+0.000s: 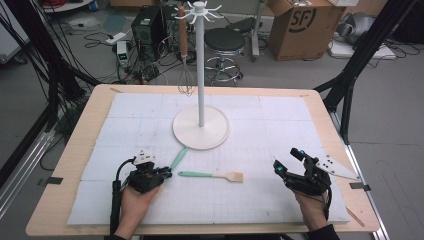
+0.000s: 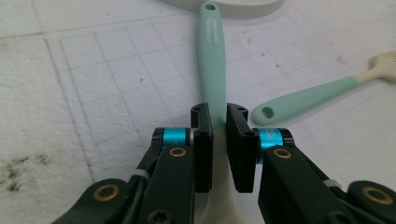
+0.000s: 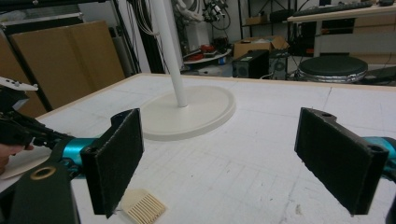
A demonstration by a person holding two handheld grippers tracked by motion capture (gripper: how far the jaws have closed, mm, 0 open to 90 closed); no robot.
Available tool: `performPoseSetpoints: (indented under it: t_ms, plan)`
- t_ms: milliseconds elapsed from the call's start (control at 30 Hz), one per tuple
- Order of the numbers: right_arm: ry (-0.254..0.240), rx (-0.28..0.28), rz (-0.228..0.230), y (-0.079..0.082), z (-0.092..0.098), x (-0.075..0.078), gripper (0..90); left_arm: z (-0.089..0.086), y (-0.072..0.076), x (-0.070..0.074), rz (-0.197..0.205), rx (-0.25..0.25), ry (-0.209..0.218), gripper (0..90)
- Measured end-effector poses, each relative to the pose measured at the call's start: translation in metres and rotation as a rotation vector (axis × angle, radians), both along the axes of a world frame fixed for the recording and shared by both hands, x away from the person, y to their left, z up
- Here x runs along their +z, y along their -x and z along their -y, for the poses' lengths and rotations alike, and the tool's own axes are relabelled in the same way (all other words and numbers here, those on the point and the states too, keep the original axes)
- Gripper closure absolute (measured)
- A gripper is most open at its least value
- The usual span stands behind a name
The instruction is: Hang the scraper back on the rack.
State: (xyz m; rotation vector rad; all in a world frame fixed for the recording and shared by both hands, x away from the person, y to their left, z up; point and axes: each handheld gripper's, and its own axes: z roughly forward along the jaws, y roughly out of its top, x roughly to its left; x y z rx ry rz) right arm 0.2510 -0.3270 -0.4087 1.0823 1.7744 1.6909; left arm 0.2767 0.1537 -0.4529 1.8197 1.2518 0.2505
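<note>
A utensil with a mint-green handle (image 2: 211,60) and a cream head lies on the white mat, its handle end pointing at the stand's base. My left gripper (image 2: 219,122) is shut on that handle near the head; from above the gripper (image 1: 166,173) sits at the front left with the handle (image 1: 179,157) sticking out of it. A second mint-handled utensil (image 1: 210,175) with a beige slotted head (image 3: 142,205) lies flat just to its right. At the front right my right gripper (image 1: 287,159) stands wide open above the mat, nothing between its jaws (image 3: 224,140).
A white stand (image 1: 200,65) with hooks on top rises from a round base (image 1: 186,131) at mid-table. A whisk (image 1: 185,75) with a wooden handle hangs from one hook. The wooden table edge (image 1: 65,165) frames the mat; beyond lie a stool, boxes and cables.
</note>
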Motion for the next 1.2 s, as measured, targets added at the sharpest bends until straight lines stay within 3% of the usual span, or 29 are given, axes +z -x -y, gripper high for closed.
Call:
performPoseSetpoints:
  t_ms: [67, 233, 500, 667, 900, 1200]
  plan:
    - [0.0, 0.0, 0.001, 0.0, 0.0, 0.0, 14.6, -0.006, 0.0, 0.0, 0.005, -0.013, 0.054, 81.6]
    - [0.0, -0.002, -0.001, 0.0, 0.0, 0.0, 14.6, -0.011, 0.001, 0.005, 0.036, -0.031, 0.13, 81.5]
    - [0.0, -0.004, -0.006, 0.0, -0.001, 0.0, 14.6, -0.013, 0.007, 0.026, 0.143, -0.077, 0.231, 81.5]
    - [0.004, -0.003, -0.007, 0.0, -0.001, 0.0, 14.6, -0.02, 0.003, 0.035, 0.191, -0.079, 0.332, 81.5]
    - [0.0, -0.009, -0.003, 0.0, 0.001, -0.001, 14.6, -0.022, -0.005, 0.05, 0.233, -0.081, 0.377, 81.4]
    - [-0.008, -0.009, -0.017, -0.004, 0.003, -0.004, 14.6, -0.017, -0.018, 0.083, 0.277, -0.111, 0.367, 81.3]
